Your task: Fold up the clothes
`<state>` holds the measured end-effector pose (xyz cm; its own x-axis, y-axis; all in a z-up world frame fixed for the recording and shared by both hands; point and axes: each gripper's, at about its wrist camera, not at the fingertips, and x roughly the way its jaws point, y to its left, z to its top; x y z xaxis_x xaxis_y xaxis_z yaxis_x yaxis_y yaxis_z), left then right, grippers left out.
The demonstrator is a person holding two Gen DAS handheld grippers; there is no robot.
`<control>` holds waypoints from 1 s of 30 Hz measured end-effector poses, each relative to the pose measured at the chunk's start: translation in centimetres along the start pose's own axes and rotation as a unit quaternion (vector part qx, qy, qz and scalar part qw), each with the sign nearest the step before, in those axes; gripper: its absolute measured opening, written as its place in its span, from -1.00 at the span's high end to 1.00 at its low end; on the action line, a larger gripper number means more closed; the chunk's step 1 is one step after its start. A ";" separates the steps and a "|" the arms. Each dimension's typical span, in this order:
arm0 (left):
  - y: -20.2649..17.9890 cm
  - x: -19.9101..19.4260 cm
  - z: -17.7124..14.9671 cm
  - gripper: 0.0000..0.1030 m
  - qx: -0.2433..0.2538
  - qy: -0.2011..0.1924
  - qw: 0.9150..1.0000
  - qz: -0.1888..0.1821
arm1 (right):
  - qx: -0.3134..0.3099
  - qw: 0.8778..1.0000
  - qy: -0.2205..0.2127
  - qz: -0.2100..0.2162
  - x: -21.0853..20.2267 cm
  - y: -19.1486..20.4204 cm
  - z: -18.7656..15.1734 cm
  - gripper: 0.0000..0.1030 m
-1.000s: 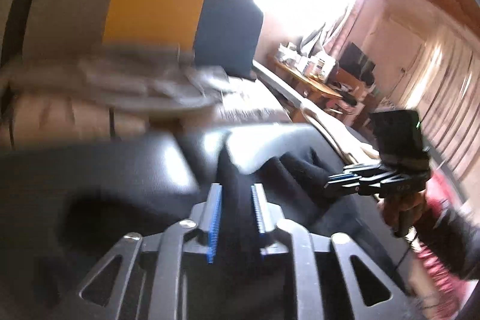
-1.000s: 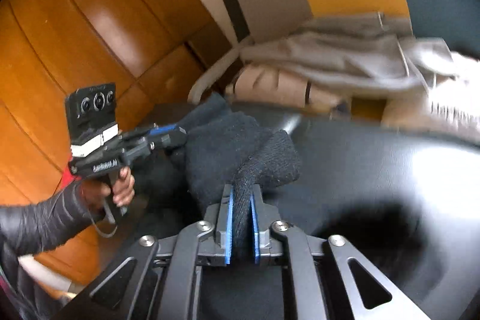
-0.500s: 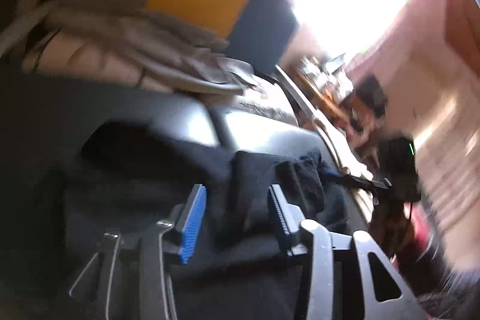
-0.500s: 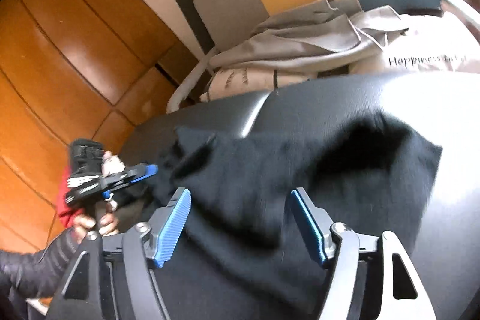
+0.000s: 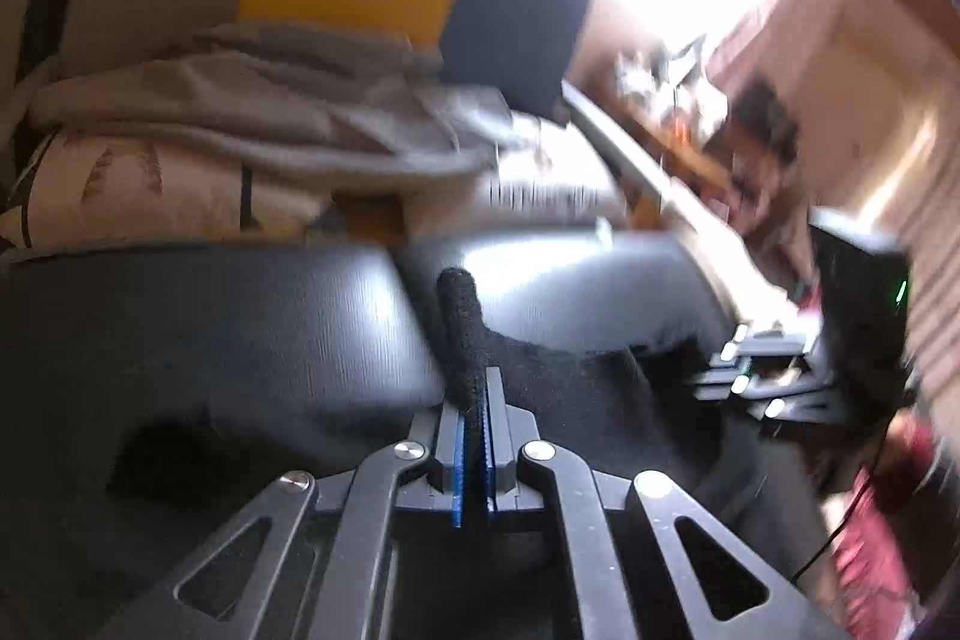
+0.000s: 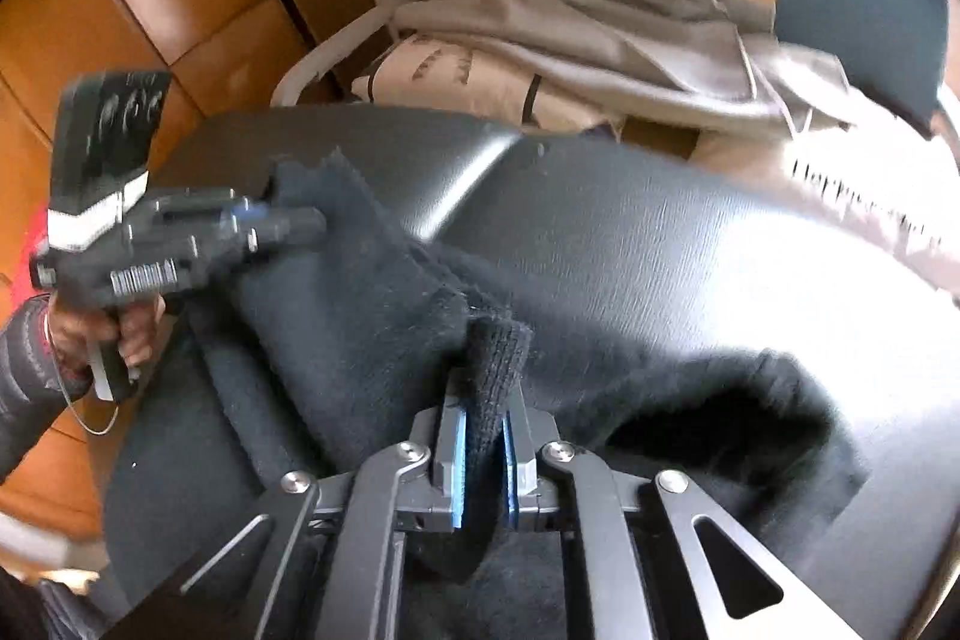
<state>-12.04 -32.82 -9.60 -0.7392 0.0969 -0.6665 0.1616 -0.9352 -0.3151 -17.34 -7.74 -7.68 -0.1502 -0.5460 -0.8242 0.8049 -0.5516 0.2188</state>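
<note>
- Black knit garment (image 6: 360,316) lies rumpled on the black padded surface (image 6: 690,244), toward its left edge.
- Right hand-held gripper (image 6: 483,451) and left hand-held gripper (image 5: 474,436) are each closed on a pinched fold of it.
- Grey clothes (image 6: 600,34) are heaped beyond the far edge.
- Only the right view shows the gripping hand (image 6: 129,334).

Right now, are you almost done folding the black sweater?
Not yet. Both grippers have a pinch of the sweater: the left gripper and the right gripper are each shut on its edge. It lies bunched on the black cushion, with no neat fold showing. The grey clothes behind look unfolded too.
</note>
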 end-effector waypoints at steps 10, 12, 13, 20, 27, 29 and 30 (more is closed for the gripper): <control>-1.2 -4.8 -0.8 0.90 0.036 -0.080 0.995 -0.037 | -0.042 0.989 -0.140 0.009 -8.6 2.3 1.9 0.81; -1.2 -4.3 -3.9 0.71 0.037 -0.048 0.997 -0.042 | -0.063 0.990 -0.120 0.027 -7.8 4.2 -1.3 0.73; -0.9 -4.0 -5.6 0.67 0.029 -0.026 0.998 -0.046 | -0.066 0.992 -0.095 0.040 -6.8 4.9 -3.4 0.67; 1.6 -5.6 -11.3 0.60 -0.077 -0.006 0.994 -0.073 | 0.025 0.996 -0.038 0.079 -4.8 4.1 -11.9 0.25; 0.4 -5.2 -10.5 0.45 -0.110 -0.035 0.989 -0.089 | 0.081 0.991 -0.093 0.056 -4.7 4.8 -9.7 -0.43; -1.0 -2.8 -10.3 0.45 -0.089 0.008 0.995 -0.033 | 0.082 0.991 -0.092 0.047 -3.0 6.1 -8.8 -0.44; -1.5 -1.8 -11.0 0.48 -0.082 0.017 0.996 -0.016 | 0.084 0.993 -0.083 0.028 -2.2 6.4 -8.9 -0.46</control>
<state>-3.72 -27.88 -15.33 -0.7235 0.1407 -0.6759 0.2439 -0.8638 -0.4409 -6.74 -4.42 -9.15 -0.2118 -0.6673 -0.7141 0.7100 -0.6072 0.3568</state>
